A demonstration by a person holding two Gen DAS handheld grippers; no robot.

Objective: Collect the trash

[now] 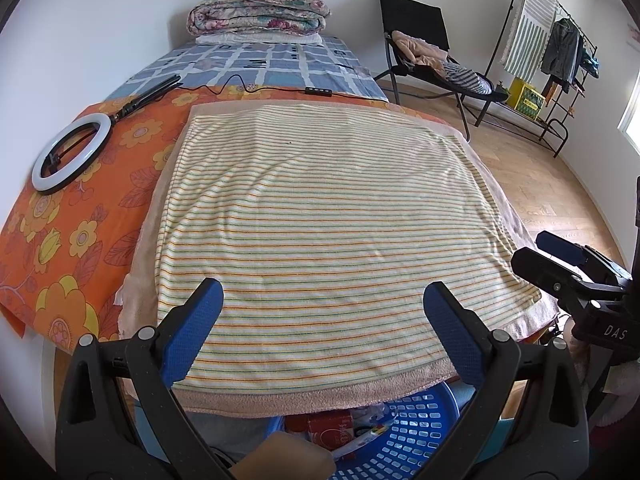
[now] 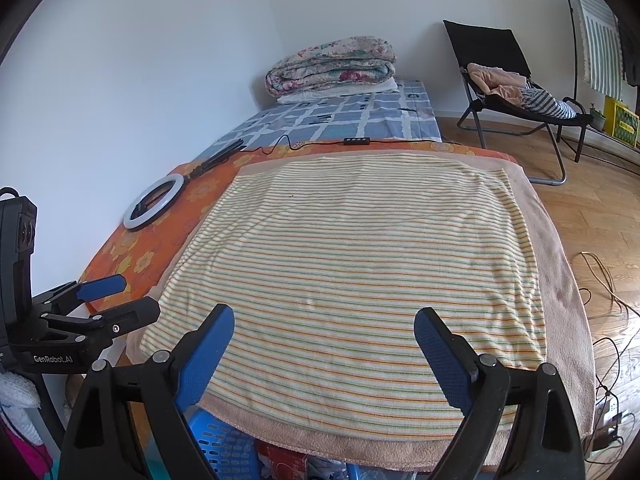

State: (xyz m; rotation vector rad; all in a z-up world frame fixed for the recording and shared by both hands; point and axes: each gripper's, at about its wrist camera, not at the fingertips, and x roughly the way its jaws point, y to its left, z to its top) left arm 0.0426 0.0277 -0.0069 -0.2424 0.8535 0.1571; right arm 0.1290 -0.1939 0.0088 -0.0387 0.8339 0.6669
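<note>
A: Closest to us, what are the 2 tongs doing?

B: The left gripper (image 1: 323, 322) has its blue pads spread wide with nothing between them, hovering over the near edge of the striped towel (image 1: 320, 216). The right gripper (image 2: 324, 346) is the same: spread, empty, above that near edge. In the left view, the right one shows at 3 o'clock; in the right view, the left one sits at 9 o'clock.

A: And the trash?

B: Low down at 6 o'clock, under the towel's overhang, there is a blue basket (image 1: 416, 432) with slotted walls. Inside it lies a red package (image 1: 330, 428) with other scraps I can't make out. A tan block (image 1: 286, 460) sits at the very bottom of the left view; I can't tell what it is.

A: Further out?

B: The towel lies flat on a peach one, over an orange flowered cloth (image 1: 80, 216). At 10 o'clock a ring light (image 1: 72, 152) lies on that cloth, its cable (image 1: 256, 89) running toward 12 o'clock to a small black remote (image 1: 319, 91).

A: Beyond that?

B: A blue checked bed (image 1: 276, 66) with a folded floral quilt (image 1: 260, 10) at 12 o'clock. At 1 o'clock a black folding chair (image 1: 420, 40) holds clothes, and at 2 o'clock stands a clothes rack (image 1: 556, 48).
</note>
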